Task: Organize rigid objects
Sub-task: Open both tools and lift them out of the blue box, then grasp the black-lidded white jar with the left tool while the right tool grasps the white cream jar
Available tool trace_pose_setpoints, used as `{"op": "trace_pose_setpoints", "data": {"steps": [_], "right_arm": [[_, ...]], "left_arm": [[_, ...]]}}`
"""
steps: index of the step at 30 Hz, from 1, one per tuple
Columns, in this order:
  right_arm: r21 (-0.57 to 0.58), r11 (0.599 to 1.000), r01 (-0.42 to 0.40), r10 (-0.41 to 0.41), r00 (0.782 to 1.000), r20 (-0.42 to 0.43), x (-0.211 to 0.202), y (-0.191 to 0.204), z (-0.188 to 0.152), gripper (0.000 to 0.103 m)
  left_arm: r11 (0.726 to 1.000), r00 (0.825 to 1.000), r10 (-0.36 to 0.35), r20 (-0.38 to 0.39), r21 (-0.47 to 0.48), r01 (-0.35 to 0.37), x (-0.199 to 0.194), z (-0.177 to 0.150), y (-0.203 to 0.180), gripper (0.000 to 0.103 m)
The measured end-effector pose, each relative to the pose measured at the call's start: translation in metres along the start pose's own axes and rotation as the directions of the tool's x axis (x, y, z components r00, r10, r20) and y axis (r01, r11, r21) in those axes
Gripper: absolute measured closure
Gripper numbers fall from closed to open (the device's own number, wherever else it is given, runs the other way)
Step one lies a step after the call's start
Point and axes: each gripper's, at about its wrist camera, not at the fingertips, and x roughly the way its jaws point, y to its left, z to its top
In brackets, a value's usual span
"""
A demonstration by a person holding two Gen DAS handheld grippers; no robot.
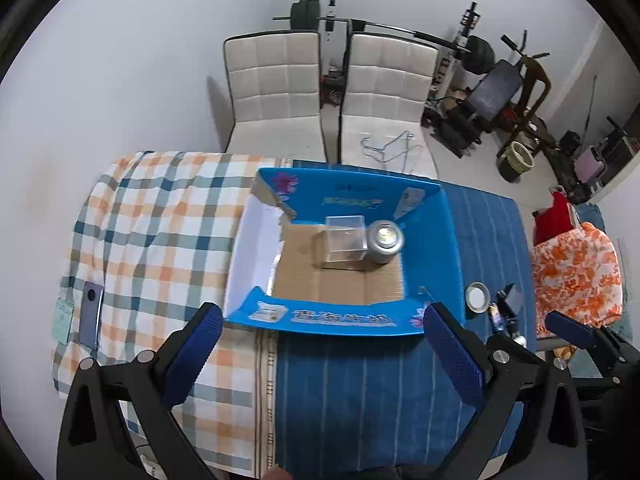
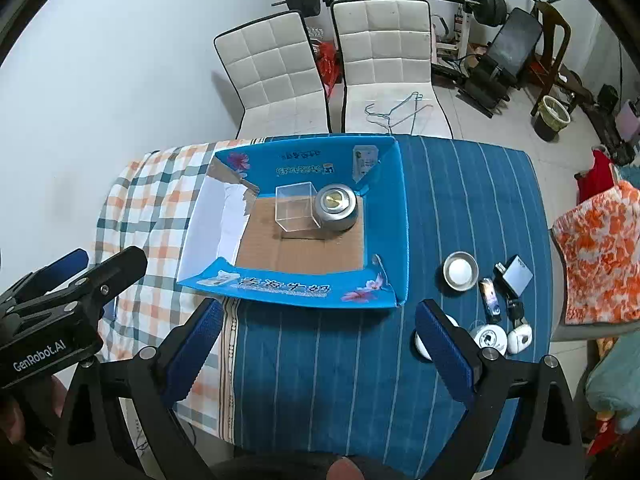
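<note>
A blue cardboard box [image 1: 430, 236] [image 2: 386, 208] lies open on the table. Inside it stand a clear plastic cube [image 1: 345, 242] [image 2: 296, 208] and a silver round tin [image 1: 385, 242] [image 2: 336, 207], side by side. To the right of the box on the blue cloth are a small metal dish [image 2: 461, 271] [image 1: 477, 297], a little dark bottle [image 2: 490, 300], a grey flip case [image 2: 517, 276] and white round items [image 2: 491, 339]. My left gripper [image 1: 322, 346] hovers open in front of the box. My right gripper [image 2: 320, 340] is open too, holding nothing.
A checked cloth [image 1: 160, 220] covers the table's left part, with a phone [image 1: 91, 316] on it. Two white chairs [image 1: 276, 88] [image 2: 384, 60] stand behind the table. Gym gear [image 2: 480, 4] lines the far wall. An orange patterned cushion [image 2: 600, 256] sits at right.
</note>
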Motion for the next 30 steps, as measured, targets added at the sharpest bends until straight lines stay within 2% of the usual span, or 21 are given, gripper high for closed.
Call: {"op": "trace_pose_setpoints", "data": {"steps": [5, 8, 12, 14, 16, 20, 25, 27, 28, 30], "right_arm": [[0.115, 0.992, 0.055, -0.055, 0.998, -0.007, -0.001, -0.060, -0.013, 0.004], [0.228, 0.967, 0.118, -0.116, 0.993, -0.021, 0.003, -0.118, -0.025, 0.004], [0.391, 0.891, 0.231, -0.213, 0.973, -0.088, 0.017, -0.208, -0.053, 0.004], [0.452, 0.857, 0.246, -0.214, 0.969, -0.122, 0.031, -0.244, -0.067, 0.004], [0.505, 0.827, 0.249, -0.193, 0.968, -0.163, 0.050, -0.278, -0.084, 0.004], [0.543, 0.804, 0.244, -0.152, 0.966, -0.208, 0.085, -0.309, -0.108, 0.005], [0.558, 0.789, 0.257, -0.150, 0.961, -0.231, 0.116, -0.324, -0.124, 0.005], [0.564, 0.787, 0.251, -0.145, 0.963, -0.226, 0.124, -0.331, -0.130, 0.005], [0.568, 0.785, 0.245, -0.137, 0.964, -0.227, 0.128, -0.333, -0.131, 0.005], [0.583, 0.784, 0.210, -0.098, 0.971, -0.218, 0.131, -0.336, -0.129, 0.005]], "left_arm": [[0.997, 0.999, -0.038, -0.008, 0.067, 0.039, 0.016, 0.000, -0.049, 0.000], [0.987, 0.995, -0.089, -0.047, 0.128, 0.094, 0.038, -0.005, -0.095, 0.000], [0.954, 0.980, -0.128, -0.151, 0.251, 0.163, 0.085, -0.028, -0.171, 0.000], [0.940, 0.970, -0.124, -0.211, 0.289, 0.183, 0.113, -0.040, -0.201, 0.000], [0.925, 0.952, -0.115, -0.285, 0.317, 0.207, 0.145, -0.056, -0.228, 0.000], [0.911, 0.932, -0.053, -0.358, 0.365, 0.192, 0.199, -0.090, -0.262, 0.000], [0.919, 0.894, 0.015, -0.448, 0.359, 0.165, 0.256, -0.120, -0.277, 0.005], [0.920, 0.888, 0.039, -0.459, 0.363, 0.147, 0.271, -0.127, -0.283, 0.005], [0.920, 0.877, 0.053, -0.477, 0.366, 0.143, 0.280, -0.132, -0.287, 0.005], [0.920, 0.878, 0.072, -0.474, 0.371, 0.125, 0.290, -0.135, -0.289, 0.005]]}}
